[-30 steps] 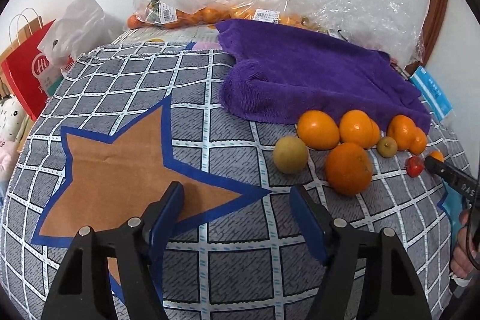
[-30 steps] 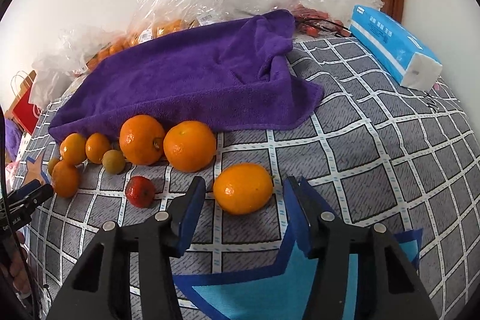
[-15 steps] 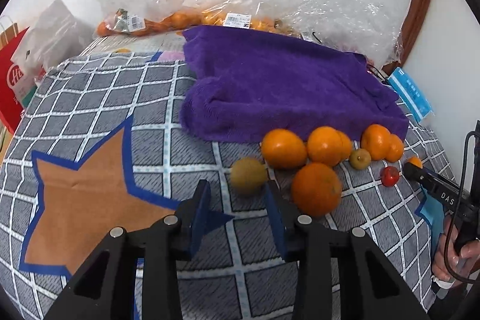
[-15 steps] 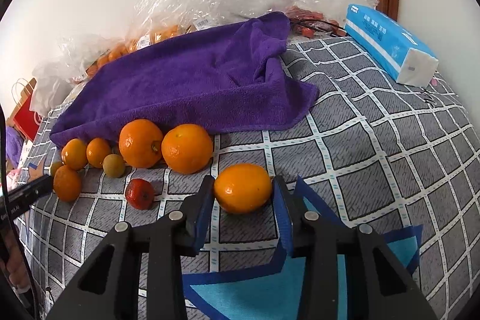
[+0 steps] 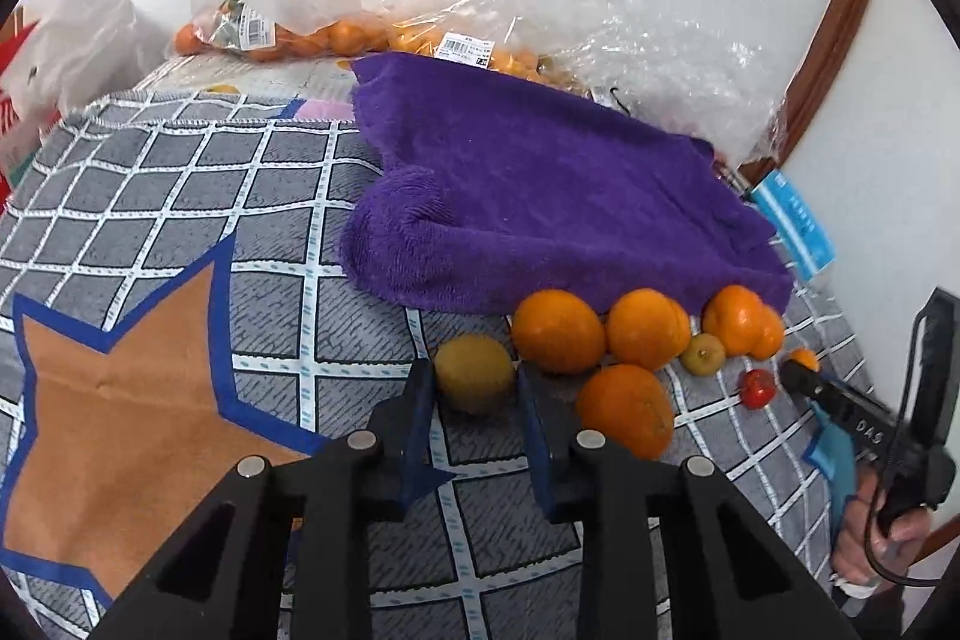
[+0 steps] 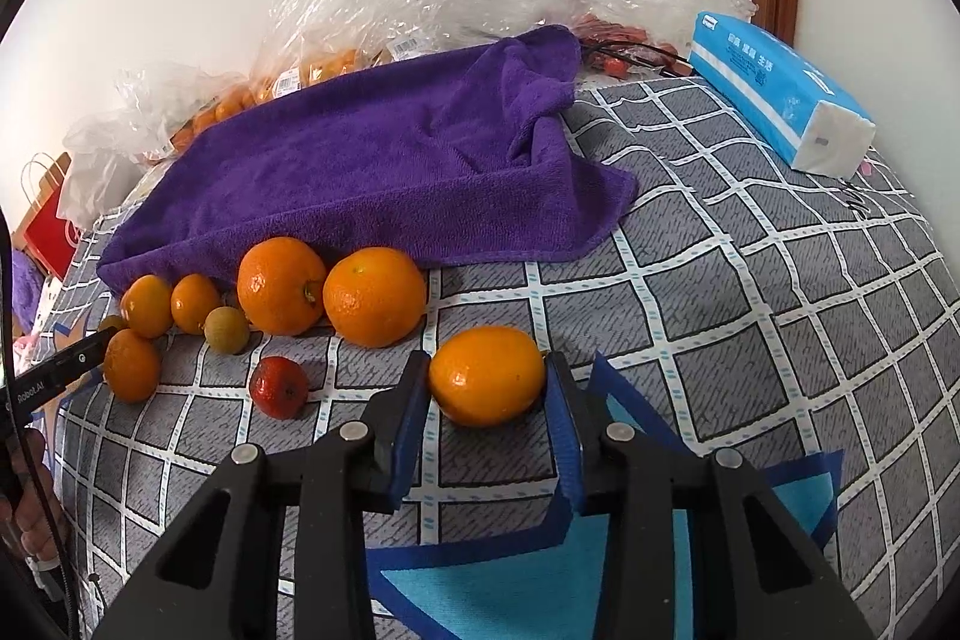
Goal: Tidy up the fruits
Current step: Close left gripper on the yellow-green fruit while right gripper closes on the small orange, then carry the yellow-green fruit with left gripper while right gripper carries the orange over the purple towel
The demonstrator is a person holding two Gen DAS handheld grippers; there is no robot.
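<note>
Two hand-held tools work over a grey checked cloth with star shapes. The left tool [image 5: 474,388] is closed on a brownish-green fruit [image 5: 474,379] resting on the cloth, just left of a cluster of oranges [image 5: 558,331]. The right tool [image 6: 486,388] grips an oval orange [image 6: 487,375], also on the cloth, right of a small red fruit [image 6: 279,387]. A purple towel [image 6: 372,166] lies just beyond the fruit

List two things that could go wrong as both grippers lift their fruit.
The left gripper pinches the round greenish-brown fruit only at its fingertips, so it may squirt out. Lifting it could nudge the orange close beside it. The right gripper holds the oval orange fruit lengthwise; it might pivot.
</note>
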